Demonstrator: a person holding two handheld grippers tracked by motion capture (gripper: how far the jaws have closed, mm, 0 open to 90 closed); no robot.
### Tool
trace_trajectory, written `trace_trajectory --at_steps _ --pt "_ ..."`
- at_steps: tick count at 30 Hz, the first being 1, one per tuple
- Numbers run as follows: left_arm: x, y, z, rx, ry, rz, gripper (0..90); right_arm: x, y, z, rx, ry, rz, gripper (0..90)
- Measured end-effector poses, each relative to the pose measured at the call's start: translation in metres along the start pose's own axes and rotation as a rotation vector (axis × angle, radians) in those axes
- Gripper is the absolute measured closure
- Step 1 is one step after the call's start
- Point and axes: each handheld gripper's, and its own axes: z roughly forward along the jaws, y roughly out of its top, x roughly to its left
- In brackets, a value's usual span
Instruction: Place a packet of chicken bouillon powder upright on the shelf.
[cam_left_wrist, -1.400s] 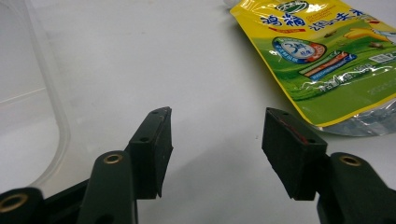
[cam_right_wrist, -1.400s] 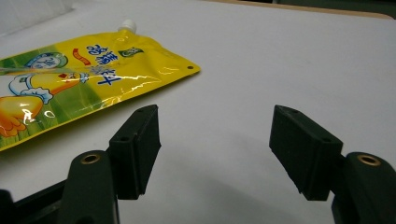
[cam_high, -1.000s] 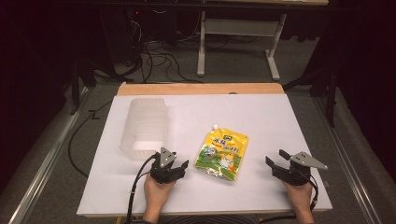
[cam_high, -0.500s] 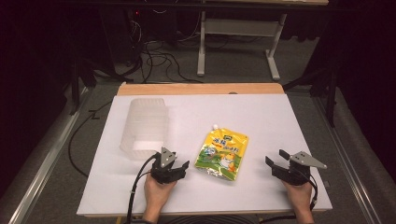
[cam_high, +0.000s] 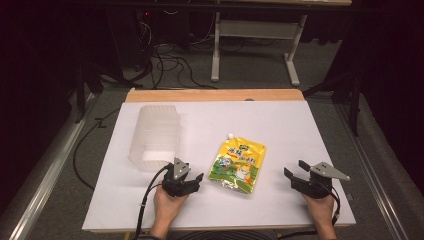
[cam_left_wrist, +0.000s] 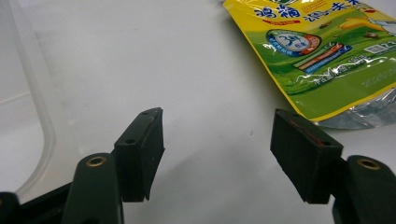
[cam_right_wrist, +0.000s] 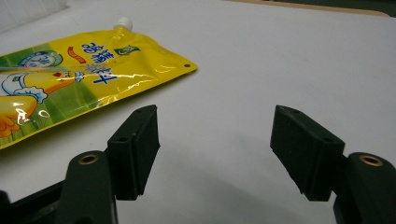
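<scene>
Nothing is done yet, I judge: the yellow pouch (cam_high: 237, 166) lies flat near the front edge of the table (cam_high: 280, 120), untouched between the left gripper (cam_high: 192, 181) and right gripper (cam_high: 295, 176), both with jaws apart and empty, the left's having just opened wider, beside the clear plastic container (cam_high: 154, 136).

1 pouch (cam_high: 237, 165) — 1 plastic bin (cam_high: 154, 137) — 2 grippers.

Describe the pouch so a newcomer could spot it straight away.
On the white table, look near the front edge, between the two hands. The pouch lies flat there, right of the clear plastic bin. It is the one colourful item: yellow and green, with a small white spout cap.
</scene>
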Motion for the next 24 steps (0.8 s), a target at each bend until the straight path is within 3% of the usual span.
trace_trajectory --at_steps 10,15,24 --pt "-0.004 0.007 -0.006 -0.040 -0.012 0.004 34.7 -0.001 0.000 0.001 0.000 0.000 0.003 33.0" --pt "-0.007 0.012 -0.005 -0.034 -0.029 -0.019 35.0 -0.001 0.000 0.000 -0.001 -0.001 0.004 32.8" --pt "-0.010 0.030 -0.003 -0.023 -0.049 -0.016 34.8 0.000 0.000 0.000 -0.005 0.001 -0.001 32.7"
